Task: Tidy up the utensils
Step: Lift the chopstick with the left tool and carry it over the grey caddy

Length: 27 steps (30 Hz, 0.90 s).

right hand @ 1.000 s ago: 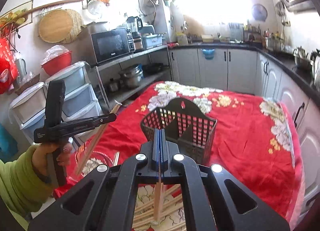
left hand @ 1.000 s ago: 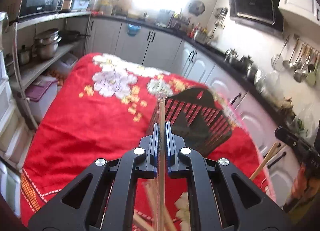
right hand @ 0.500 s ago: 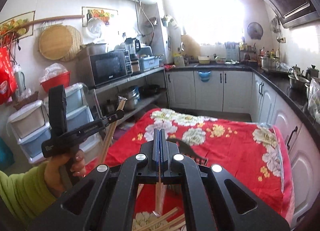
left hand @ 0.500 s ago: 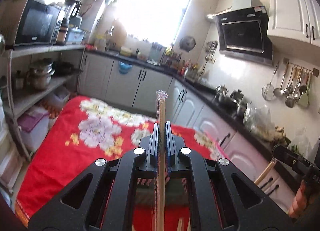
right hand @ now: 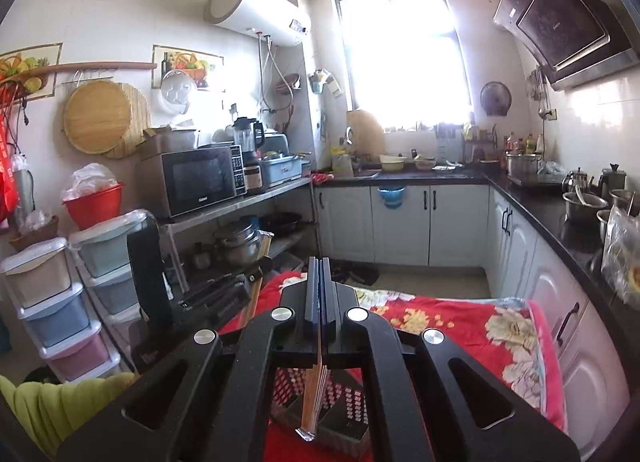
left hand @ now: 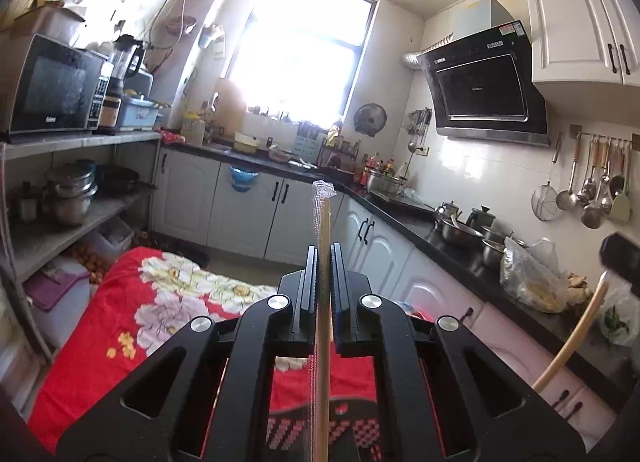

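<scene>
My left gripper is shut on a wooden chopstick pair in a clear sleeve that stands up past the jaws. Below it, the black mesh utensil basket shows through the gripper frame. My right gripper is shut on another sleeved chopstick pair, which hangs down over the basket. In the right wrist view the left gripper is held up at the left by a hand in a green sleeve. At the right edge of the left wrist view the right gripper holds its chopsticks.
A red floral cloth covers the table. White cabinets under a black counter with pots run along the right and far side. A shelf rack with a microwave and stacked plastic drawers stands on the left.
Both grippers have risen with their chopsticks and tipped upward. The basket and table have slid to the bottom of both views, and the kitchen walls and window now fill them.
</scene>
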### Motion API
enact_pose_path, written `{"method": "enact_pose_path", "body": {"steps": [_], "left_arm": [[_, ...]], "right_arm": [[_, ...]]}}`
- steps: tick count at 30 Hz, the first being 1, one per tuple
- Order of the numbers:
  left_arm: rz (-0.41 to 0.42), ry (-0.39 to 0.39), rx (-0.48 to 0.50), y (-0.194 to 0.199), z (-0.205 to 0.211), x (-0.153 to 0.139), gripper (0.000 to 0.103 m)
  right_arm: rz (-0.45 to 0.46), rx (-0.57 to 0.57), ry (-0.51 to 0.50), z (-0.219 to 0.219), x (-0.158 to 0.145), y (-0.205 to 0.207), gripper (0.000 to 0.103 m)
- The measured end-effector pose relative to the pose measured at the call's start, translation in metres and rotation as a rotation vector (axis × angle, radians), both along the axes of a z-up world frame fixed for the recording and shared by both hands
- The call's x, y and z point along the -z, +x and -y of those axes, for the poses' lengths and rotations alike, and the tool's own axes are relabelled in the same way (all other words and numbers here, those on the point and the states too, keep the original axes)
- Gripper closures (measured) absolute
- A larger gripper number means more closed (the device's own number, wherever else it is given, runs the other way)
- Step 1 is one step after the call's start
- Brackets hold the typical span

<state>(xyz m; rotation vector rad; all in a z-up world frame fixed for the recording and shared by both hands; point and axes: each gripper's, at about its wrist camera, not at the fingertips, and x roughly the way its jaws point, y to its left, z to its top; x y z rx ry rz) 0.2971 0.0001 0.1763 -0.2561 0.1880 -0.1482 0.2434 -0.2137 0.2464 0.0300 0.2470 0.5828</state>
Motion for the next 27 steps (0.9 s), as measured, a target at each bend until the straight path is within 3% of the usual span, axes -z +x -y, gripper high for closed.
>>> {"method": "enact_pose_path", "body": {"steps": [11,17,27], "left_arm": [[0.057,0.072,-0.011,0.029,0.013,0.026,0.100],[0.064,0.035,-0.017,0.039,0.006,0.040,0.100],[0.070,0.041,-0.010,0.043,0.006,0.056,0.099]], "right_arm": [[0.006,0.084,-0.031,0.004,0.018,0.032,0.102],[-0.057,0.095,-0.038,0.004,0.046,0.048,0.102],[-0.131,0.095,-0.017,0.006,0.083,0.056,0.102]]}}
